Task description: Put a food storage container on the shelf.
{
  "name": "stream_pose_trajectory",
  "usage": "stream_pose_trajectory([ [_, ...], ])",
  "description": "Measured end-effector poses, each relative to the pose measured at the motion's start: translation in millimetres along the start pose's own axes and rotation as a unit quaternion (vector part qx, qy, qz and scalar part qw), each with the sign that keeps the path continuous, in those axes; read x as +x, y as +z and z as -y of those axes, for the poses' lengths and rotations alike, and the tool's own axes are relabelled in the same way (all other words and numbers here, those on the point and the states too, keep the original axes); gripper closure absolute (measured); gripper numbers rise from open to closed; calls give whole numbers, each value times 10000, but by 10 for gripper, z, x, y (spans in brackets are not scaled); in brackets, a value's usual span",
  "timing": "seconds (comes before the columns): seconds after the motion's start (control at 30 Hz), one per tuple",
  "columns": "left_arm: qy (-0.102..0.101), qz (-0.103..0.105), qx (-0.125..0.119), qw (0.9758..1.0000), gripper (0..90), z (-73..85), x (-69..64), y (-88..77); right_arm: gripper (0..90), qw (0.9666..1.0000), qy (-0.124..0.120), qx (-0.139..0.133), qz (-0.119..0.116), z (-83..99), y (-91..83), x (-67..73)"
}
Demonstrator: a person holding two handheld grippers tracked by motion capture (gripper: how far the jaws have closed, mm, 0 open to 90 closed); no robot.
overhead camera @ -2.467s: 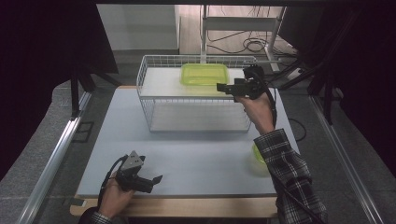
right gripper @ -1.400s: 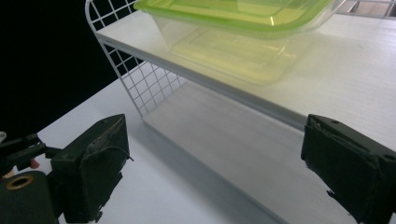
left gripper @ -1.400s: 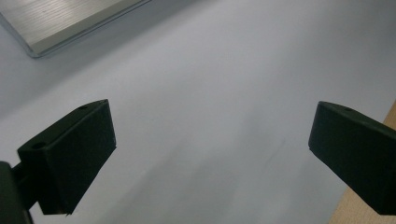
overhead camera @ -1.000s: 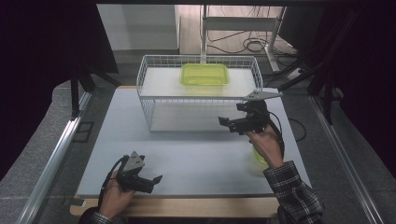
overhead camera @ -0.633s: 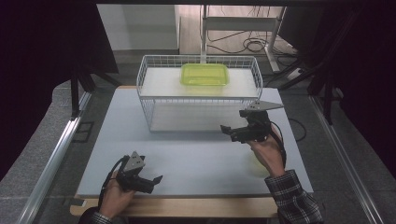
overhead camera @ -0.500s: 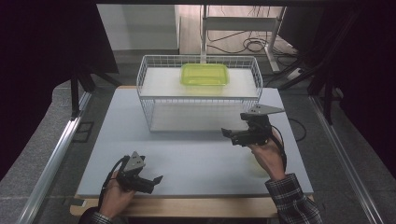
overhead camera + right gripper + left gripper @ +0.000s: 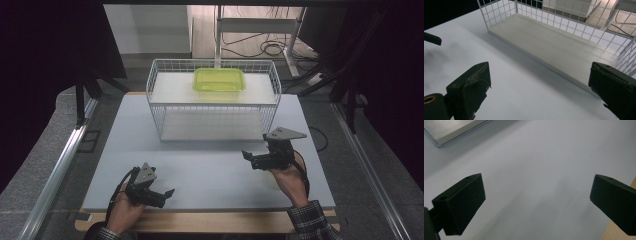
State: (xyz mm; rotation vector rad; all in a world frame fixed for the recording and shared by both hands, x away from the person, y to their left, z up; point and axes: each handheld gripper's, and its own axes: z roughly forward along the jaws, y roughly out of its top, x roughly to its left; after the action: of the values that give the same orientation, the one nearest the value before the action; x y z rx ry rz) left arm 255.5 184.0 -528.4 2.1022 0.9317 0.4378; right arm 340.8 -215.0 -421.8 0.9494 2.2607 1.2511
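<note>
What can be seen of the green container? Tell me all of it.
The green container is a shallow rectangular tub of translucent yellow-green plastic with rounded corners and a raised rim. It lies flat on the top shelf of the white wire rack, near the middle. Neither gripper touches it; both are well short of the rack.

Grey table (image 7: 200,170), white wire rack (image 7: 165,107) on it

container (image 7: 219,80) on rack (image 7: 212,131), rack on table (image 7: 200,175)
</note>
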Motion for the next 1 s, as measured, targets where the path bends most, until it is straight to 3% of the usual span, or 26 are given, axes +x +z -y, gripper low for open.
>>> stream_pose_trajectory([
  [0.07,62,-3,46,10000,0,-1,-5,5,43,10000,15,29,26,43,13,8],
  [0.8,12,-93,-75,9999,0,-20,-29,-18,16,9993,15,353,81,429,34,138],
  [1.0,-1,-100,-66,9999,0,-22,-34,-17,13,9984,-6,552,81,564,67,170],
])
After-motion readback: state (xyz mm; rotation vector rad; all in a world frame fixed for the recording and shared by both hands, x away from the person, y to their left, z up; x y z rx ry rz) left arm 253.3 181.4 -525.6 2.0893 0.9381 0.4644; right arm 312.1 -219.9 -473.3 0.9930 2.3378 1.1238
